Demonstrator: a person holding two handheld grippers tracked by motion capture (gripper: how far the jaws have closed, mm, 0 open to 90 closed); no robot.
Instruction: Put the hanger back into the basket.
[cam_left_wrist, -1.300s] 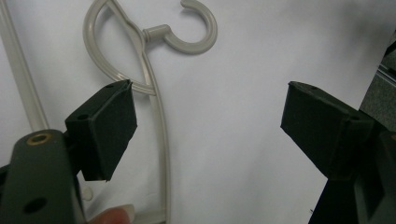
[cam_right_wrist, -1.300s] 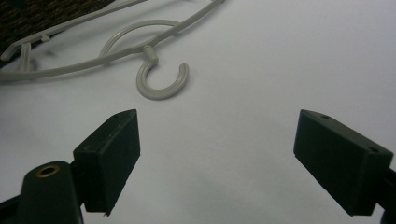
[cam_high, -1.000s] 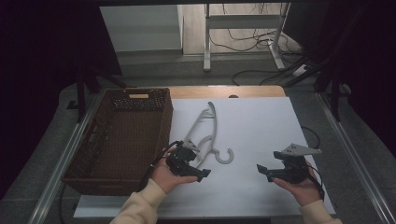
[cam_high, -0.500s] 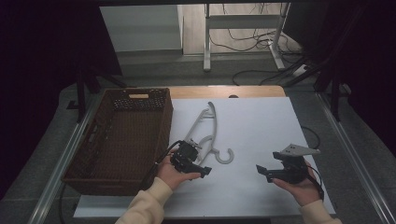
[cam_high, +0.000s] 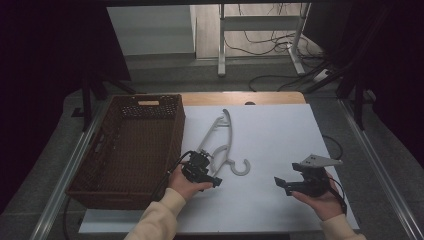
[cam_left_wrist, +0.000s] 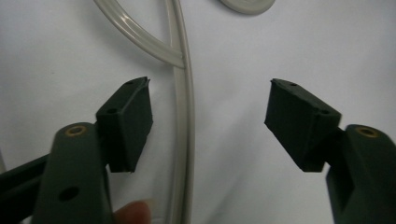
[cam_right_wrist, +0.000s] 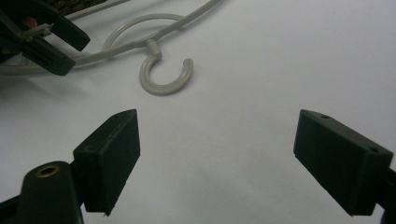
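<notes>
Item 1: left gripper (cam_high: 216, 181), held in the person's left hand (cam_high: 182, 184) at the near left of the white table top (cam_high: 280, 135). Jaws spread wide, nothing clamped. In the left gripper view (cam_left_wrist: 208, 116) 1 arm of the hanger runs up between the 2 jaws, close to the left-hand jaw and well clear of the right-hand one; whether the left-hand jaw touches the arm is hard to tell. A fingertip (cam_left_wrist: 135, 212) shows at the bottom edge beside that jaw.

Item 2: hanger (cam_high: 216, 145), pale grey plastic, lying flat on the table top. It starts at the left gripper and stretches away from it toward the far side of the table. Its hook (cam_high: 241, 167) lies just to the right of the left gripper, open end turned up. In the left gripper view the hanger (cam_left_wrist: 183, 116) forks just ahead of the jaw tips. In the right gripper view the hanger (cam_right_wrist: 135, 44) lies ahead and to the left of the jaws, well apart from them.

Item 3: right gripper (cam_high: 281, 184), held in the person's right hand (cam_high: 320, 197) at the near right. Jaws spread wide, with bare table top between them in the right gripper view (cam_right_wrist: 217, 140). Well apart from the hanger.

Item 4: wicker basket (cam_high: 107, 150), dark brown, just to the left of the left gripper.
</notes>
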